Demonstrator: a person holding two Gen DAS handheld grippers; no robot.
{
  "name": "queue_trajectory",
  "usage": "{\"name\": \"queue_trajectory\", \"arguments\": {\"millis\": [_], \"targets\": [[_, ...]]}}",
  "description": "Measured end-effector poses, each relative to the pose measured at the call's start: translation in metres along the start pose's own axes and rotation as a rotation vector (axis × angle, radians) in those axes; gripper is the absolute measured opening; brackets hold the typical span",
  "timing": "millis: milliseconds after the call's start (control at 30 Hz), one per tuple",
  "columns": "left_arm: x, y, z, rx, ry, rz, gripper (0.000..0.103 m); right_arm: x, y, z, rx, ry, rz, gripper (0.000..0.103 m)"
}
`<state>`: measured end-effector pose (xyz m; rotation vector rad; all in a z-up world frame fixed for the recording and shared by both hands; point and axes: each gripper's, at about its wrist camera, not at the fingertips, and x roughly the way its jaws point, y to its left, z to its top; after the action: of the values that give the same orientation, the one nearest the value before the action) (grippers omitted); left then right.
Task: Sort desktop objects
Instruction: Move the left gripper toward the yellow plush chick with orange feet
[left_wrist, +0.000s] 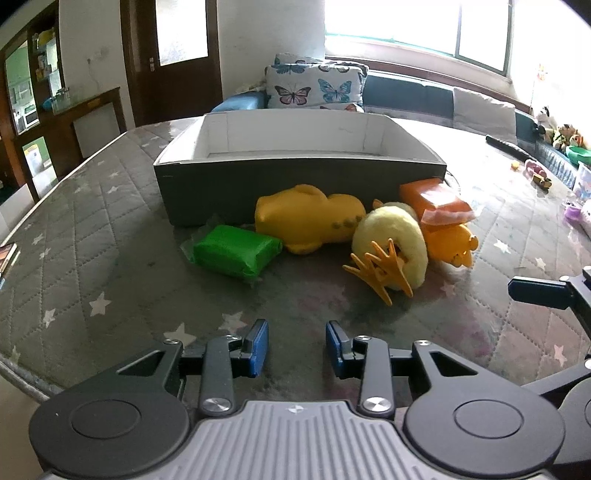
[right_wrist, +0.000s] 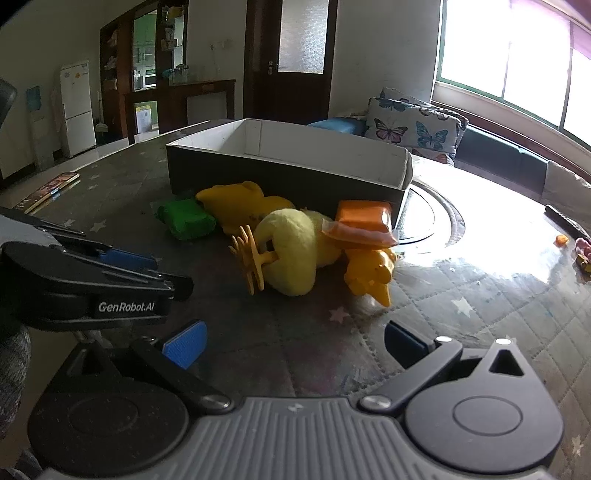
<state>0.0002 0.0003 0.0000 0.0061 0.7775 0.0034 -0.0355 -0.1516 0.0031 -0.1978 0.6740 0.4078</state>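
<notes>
A cluster of small objects is seen lying on the table (left_wrist: 92, 236) against the near wall of an open box (left_wrist: 229, 184), ahead of both grippers and well apart from their fingertips. The left gripper (left_wrist: 296, 349) is held with a moderate gap between its blue pads and nothing between them; the right gripper (right_wrist: 291, 345) is spread wide and is likewise empty.

From left to right, the cluster is made up of a green wrapped block (left_wrist: 234, 251), a smooth yellow animal-shaped toy (left_wrist: 310, 218), a fuzzy pale-yellow ring (left_wrist: 391, 240) with an orange toothed hair claw (left_wrist: 380, 271) resting against its front, a glossy orange packet (left_wrist: 436, 205) and a yellow moulded figure (left_wrist: 456, 245) beneath it. The box is dark grey outside and white inside, with straight cardboard walls. The table is covered with a quilted grey cloth printed with pale stars under a clear glossy sheet.

In the right wrist view, the left gripper (right_wrist: 129, 258) is shown from the side, along with a book (right_wrist: 48, 192) near the far-left table edge. In the left wrist view, small toys (left_wrist: 539, 175) at the far-right edge are shown more fully, and only a finger of the right gripper (left_wrist: 539, 291) is visible.
</notes>
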Motion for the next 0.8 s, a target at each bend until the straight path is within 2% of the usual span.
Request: {"name": "queue_trajectory", "arguments": {"millis": [133, 267, 633, 800], "targets": [[-0.0002, 0.0029, 0.0017, -0.007, 0.003, 0.000, 0.037, 0.0007, 0.0007, 0.0003, -0.005, 0.007, 0.007, 0.103], [-0.0012, -0.0027, -0.0011, 0.033, -0.012, 0.008, 0.037, -0.0001, 0.0017, -0.0033, -0.009, 0.013, 0.007, 0.103], [-0.0078, 0.0012, -0.0003, -0.015, -0.023, -0.057, 0.037, 0.0017, 0.0043, -0.0023, -0.015, 0.036, -0.014, 0.103], [-0.0067, -0.0012, 0.0002, -0.007, -0.008, -0.062, 0.037, 0.0017, 0.0053, -0.0022, -0.016, 0.041, -0.018, 0.103]]}}
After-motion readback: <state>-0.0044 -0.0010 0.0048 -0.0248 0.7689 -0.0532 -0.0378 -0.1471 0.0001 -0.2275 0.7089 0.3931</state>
